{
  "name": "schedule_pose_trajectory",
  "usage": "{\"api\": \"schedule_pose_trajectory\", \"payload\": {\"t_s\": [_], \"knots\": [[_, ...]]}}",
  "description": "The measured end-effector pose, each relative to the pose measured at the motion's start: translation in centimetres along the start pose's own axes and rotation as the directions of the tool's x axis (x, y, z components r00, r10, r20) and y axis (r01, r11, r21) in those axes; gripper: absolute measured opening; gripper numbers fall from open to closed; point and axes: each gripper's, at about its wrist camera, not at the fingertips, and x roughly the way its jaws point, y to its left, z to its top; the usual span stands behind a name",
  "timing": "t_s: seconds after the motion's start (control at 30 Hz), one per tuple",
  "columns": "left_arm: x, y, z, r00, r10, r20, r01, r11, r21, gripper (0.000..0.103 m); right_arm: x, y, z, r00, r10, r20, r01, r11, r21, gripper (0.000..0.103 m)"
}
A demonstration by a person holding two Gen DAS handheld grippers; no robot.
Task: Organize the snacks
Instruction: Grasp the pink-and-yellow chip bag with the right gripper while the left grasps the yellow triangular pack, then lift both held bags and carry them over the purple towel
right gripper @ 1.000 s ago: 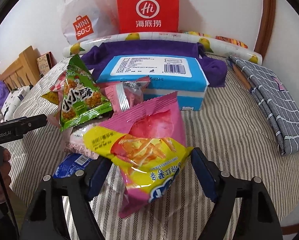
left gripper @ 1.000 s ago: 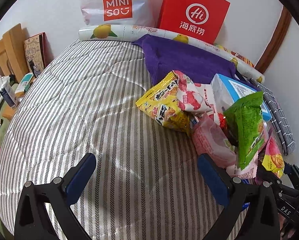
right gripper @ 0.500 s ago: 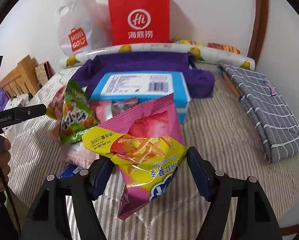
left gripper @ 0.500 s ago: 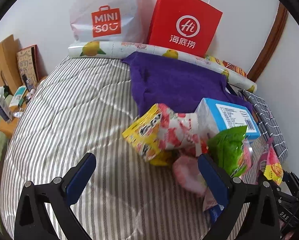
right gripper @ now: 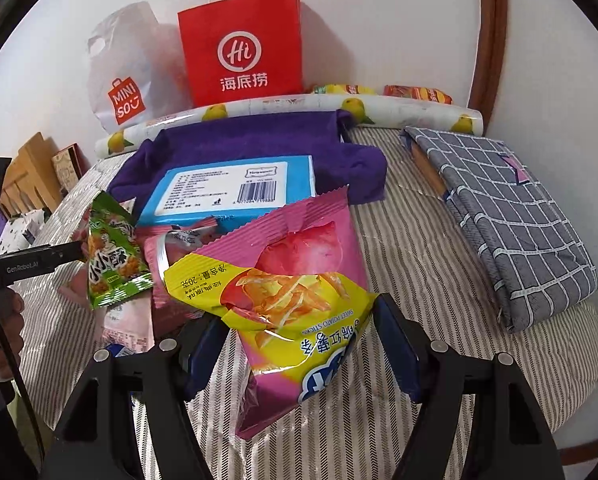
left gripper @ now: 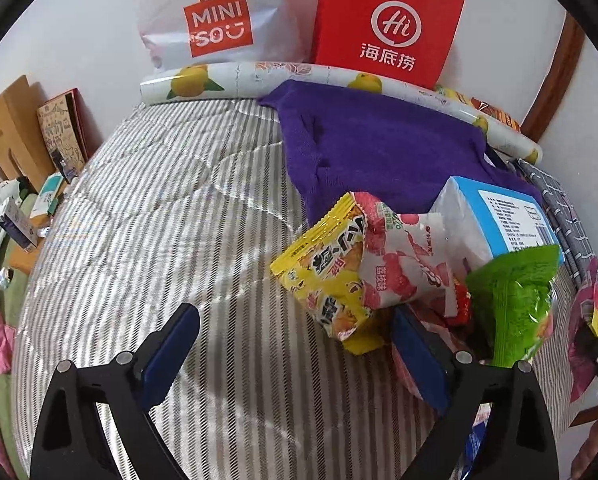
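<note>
A crinkly pink and yellow foil packet of sweet potato sticks (right gripper: 295,300) sits between the two blue-padded fingers of the right gripper (right gripper: 299,348). The fingers stand wide on either side of the packet's lower half, and whether they press it cannot be told from this view. The packet's sealed top edge points away from the gripper, tilted up to the right.

Just beyond and to the left of this gripper lies a heap of snacks on a grey-and-white striped quilted bed (right gripper: 419,272): a small green foil snack packet (right gripper: 113,256), a pale pink packet (right gripper: 171,256), and behind them a flat blue and white box with a barcode (right gripper: 235,188). The box rests on a rumpled purple cloth (right gripper: 251,140). To the right of the gripper, well apart, lies a folded grey checked fabric (right gripper: 511,216).

The left gripper (left gripper: 295,344) is released, its fingers spread wide over bare striped bedding. Its right finger touches or nearly touches the heap, where a yellow foil packet (left gripper: 327,276) overlaps a white packet printed with pink lychees (left gripper: 403,264).

Far ahead of both grippers, against the white wall, stand a red paper carrier bag (right gripper: 243,48), a white plastic Miniso bag (right gripper: 127,72), and a long roll of lemon-printed paper (right gripper: 291,110).
</note>
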Motion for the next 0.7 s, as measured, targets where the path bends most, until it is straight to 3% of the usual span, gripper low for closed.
{"api": "schedule_pose_trajectory", "payload": {"t_s": [0.4,0.43,0.6,0.7], "knots": [[2.6,-0.6,1.4,0.999,-0.034,-0.01,0.034,0.999,-0.034,0.094,1.1,-0.5,0.0,1.0,-0.004,-0.022,0.004,1.0,0.012,0.072],[2.6,-0.6,1.5,0.999,-0.032,-0.003,0.031,0.999,-0.031,0.091,1.2,-0.5,0.0,1.0,-0.003,-0.026,0.004,1.0,0.011,0.072],[2.3,-0.5,1.4,0.992,-0.123,-0.014,0.123,0.992,-0.043,0.053,1.2,-0.5,0.0,1.0,-0.003,-0.028,0.004,1.0,0.005,0.072],[1.5,-0.5,1.1,0.994,-0.109,-0.004,0.109,0.994,-0.03,0.044,0.7,-0.4,0.0,1.0,-0.005,-0.019,0.005,1.0,0.002,0.072]]}}
